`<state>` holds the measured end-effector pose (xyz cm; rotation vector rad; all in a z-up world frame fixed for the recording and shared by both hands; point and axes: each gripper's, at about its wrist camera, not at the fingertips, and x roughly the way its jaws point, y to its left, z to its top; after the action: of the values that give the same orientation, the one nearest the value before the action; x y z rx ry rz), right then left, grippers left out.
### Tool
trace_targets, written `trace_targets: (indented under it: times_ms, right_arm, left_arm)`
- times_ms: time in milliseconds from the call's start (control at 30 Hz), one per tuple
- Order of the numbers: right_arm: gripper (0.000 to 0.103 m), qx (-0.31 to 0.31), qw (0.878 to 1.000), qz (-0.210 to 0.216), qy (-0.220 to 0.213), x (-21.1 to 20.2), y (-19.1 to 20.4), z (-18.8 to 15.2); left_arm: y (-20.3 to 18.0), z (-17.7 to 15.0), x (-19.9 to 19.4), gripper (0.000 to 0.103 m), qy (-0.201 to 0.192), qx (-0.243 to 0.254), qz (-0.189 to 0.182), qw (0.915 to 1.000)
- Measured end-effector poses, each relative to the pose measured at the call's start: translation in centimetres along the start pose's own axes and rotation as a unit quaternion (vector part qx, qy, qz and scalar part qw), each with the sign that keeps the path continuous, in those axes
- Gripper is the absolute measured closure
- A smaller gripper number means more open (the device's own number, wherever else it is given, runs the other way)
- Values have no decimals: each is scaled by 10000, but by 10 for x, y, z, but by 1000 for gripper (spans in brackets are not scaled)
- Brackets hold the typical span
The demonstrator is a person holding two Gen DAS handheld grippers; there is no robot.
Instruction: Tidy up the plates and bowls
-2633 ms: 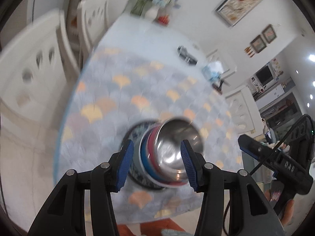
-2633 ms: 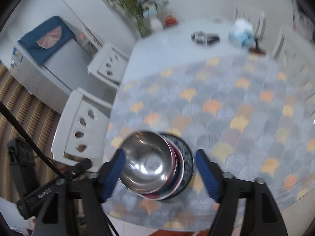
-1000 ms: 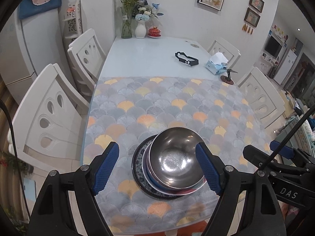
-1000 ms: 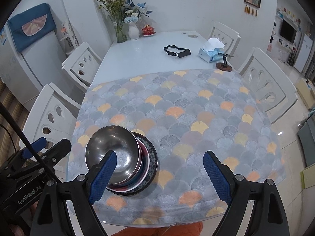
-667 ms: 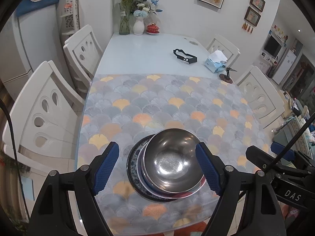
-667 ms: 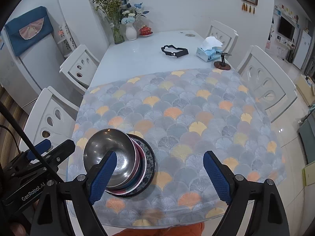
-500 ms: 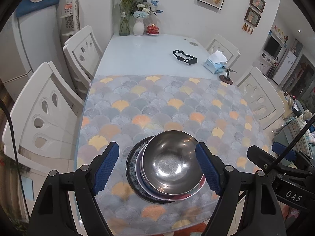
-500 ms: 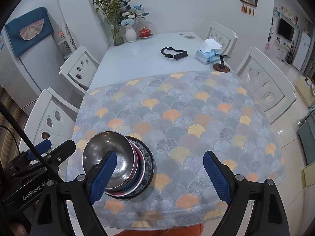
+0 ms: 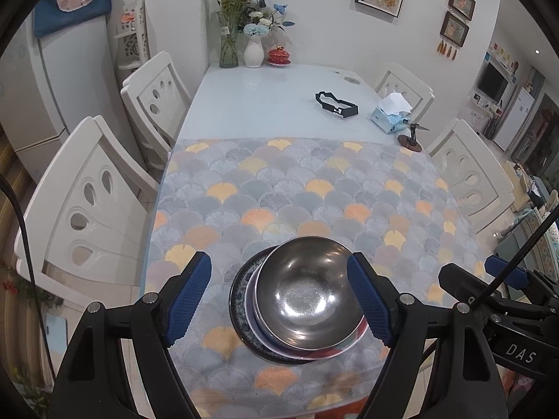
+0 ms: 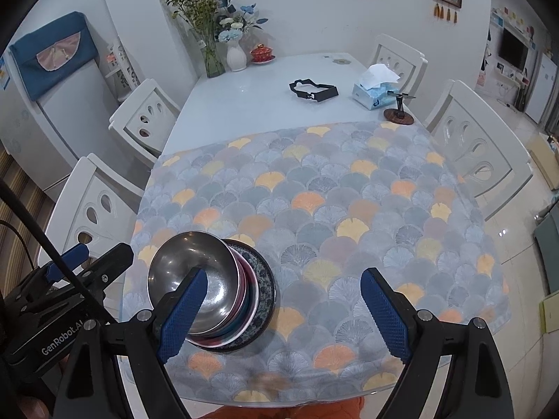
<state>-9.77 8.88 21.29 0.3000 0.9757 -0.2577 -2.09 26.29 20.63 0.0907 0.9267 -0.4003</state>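
Left wrist view first: the left gripper (image 9: 279, 298) hangs above the near end of the counter (image 9: 265, 104) with its blue fingers (image 9: 187, 295) spread wide, and nothing is pinched between them. Framed in that gap sits the stack: a steel bowl (image 9: 307, 300) on top, shiny and empty, nested over a reddish bowl (image 9: 361, 330) whose rim just peeks out at the right, a white plate rim beneath that, and a dark blue-patterned plate (image 9: 241, 317) at the bottom. The whole pile rests on the fan-patterned mat (image 9: 314, 192), close to the near edge and towards the left side. The pads stand clear of the bowl on both sides, no contact there. Over to the right wrist view: the right gripper (image 10: 290, 309) is also wide open and empty, with its left finger (image 10: 183, 309) crossing in front of the steel bowl (image 10: 185, 265); whether it touches the rim cannot be told from here. The stack leans a little in this fisheye, the patterned plate (image 10: 263, 289) showing to the right of the bowls. Most of the mat (image 10: 349, 209) to the right lies between the fingers. At the far end of the counter stand a vase of flowers (image 10: 236, 52), a red lidded cup (image 10: 261, 52), a black strap (image 10: 314, 92) and a tissue box (image 10: 374, 90). White chairs (image 9: 87, 209) line both sides.
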Motion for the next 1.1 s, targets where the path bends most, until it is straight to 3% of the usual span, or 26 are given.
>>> trace_targets:
  times_ms: [633, 933, 1100]
  right_arm:
    - [15, -28, 9998, 108, 134, 12, 8, -2]
    - [15, -60, 9998, 116, 163, 14, 12, -4]
    - [15, -73, 9997, 152, 170, 15, 15, -4]
  left_arm:
    - [5, 1, 2, 24, -1, 95, 278, 9996]
    - [6, 0, 1, 23, -184, 319, 948, 9948]
    - [10, 1, 2, 23, -112, 279, 889, 9956]
